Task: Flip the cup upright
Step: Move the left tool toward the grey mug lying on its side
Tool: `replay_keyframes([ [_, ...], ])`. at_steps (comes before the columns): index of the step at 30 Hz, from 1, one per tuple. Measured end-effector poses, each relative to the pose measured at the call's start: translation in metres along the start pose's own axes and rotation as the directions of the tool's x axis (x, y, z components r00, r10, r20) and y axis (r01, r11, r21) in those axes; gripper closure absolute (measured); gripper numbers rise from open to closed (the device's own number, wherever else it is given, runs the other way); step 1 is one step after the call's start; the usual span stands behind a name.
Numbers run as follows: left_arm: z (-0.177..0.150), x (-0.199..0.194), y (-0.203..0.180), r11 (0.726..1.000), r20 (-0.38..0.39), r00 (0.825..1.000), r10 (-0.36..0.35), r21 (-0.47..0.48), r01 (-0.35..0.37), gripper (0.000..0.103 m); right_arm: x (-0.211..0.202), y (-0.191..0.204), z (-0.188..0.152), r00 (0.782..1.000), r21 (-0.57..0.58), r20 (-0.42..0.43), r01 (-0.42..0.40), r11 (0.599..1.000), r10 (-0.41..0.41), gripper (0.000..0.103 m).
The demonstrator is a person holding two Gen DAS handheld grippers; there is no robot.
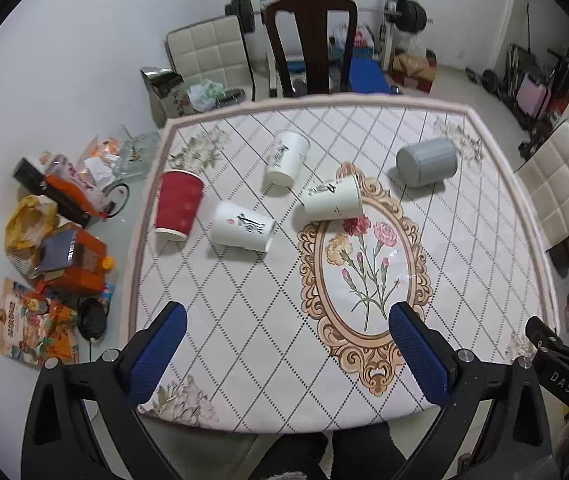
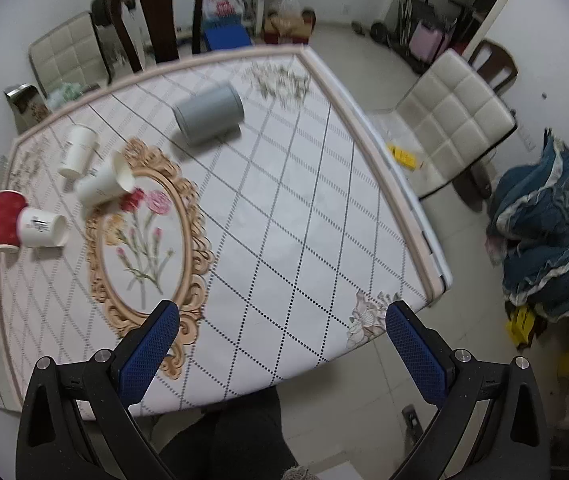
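Note:
Several cups lie on their sides on the patterned table (image 1: 464, 280): a red paper cup (image 1: 177, 204) at the left, three white paper cups (image 1: 243, 226) (image 1: 286, 158) (image 1: 332, 200) in the middle, and a grey cup (image 1: 426, 162) at the far right. They also show in the right wrist view: the grey cup (image 2: 209, 113), white cups (image 2: 102, 184) (image 2: 77, 151) (image 2: 42, 227) and the red cup (image 2: 7, 219). My left gripper (image 1: 286, 316) is open and empty above the near table edge. My right gripper (image 2: 282, 316) is open and empty over the near right corner.
A dark wooden chair (image 1: 310, 44) and a cream padded chair (image 1: 208, 50) stand behind the table; another cream chair (image 2: 456, 120) stands at the right. Bags and boxes (image 1: 56, 248) litter the floor at the left. A blue cloth heap (image 2: 544, 232) lies at the right.

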State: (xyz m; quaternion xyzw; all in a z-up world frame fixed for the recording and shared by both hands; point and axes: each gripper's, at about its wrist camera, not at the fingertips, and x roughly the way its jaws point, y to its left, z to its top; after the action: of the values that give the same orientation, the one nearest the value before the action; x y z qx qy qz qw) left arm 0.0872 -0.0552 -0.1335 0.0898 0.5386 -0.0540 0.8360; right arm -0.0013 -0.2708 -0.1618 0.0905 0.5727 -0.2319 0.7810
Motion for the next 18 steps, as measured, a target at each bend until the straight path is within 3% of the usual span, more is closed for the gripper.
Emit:
replay_keyframes([
  [5,0.022,0.045,-0.024,0.999,-0.073,0.997,0.021,0.033,-0.019,0.0,0.069,-0.005,0.025,0.997,-0.006,-0.08,-0.009,1.0,0.009,0.0],
  [11,0.057,0.09,-0.074,0.987,-0.104,0.993,0.063,0.156,-0.046,0.0,0.136,-0.014,0.056,0.985,-0.017,-0.172,0.008,1.0,-0.011,0.0],
  [18,0.109,0.138,-0.146,0.921,-0.084,0.993,0.081,0.386,-0.042,0.0,0.198,-0.037,0.101,0.967,-0.001,-0.253,0.025,1.0,-0.024,0.0],
])
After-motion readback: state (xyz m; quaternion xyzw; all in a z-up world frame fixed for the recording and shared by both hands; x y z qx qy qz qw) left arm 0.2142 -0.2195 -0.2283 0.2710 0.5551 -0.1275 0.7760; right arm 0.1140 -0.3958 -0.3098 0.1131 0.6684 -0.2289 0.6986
